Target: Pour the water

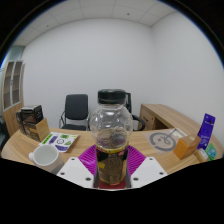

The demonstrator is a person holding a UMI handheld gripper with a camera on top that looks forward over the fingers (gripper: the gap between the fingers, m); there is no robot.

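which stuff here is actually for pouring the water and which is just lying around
For the job:
- clear jar with a black lid, held between the gripper jaws
- white cup, off to one side of the jar

Just lying about:
- dark box
- booklet
- purple packet
- two chairs by the wall

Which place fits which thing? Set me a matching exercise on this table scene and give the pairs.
Things:
1. jar
2. white cup
3. purple packet
4. black chair

Places:
A. beyond the table, by the wall
B. held between the gripper fingers
C. on the table, left of the jar
D. standing at the table's right end

Pairs: 1-B, 2-C, 3-D, 4-A
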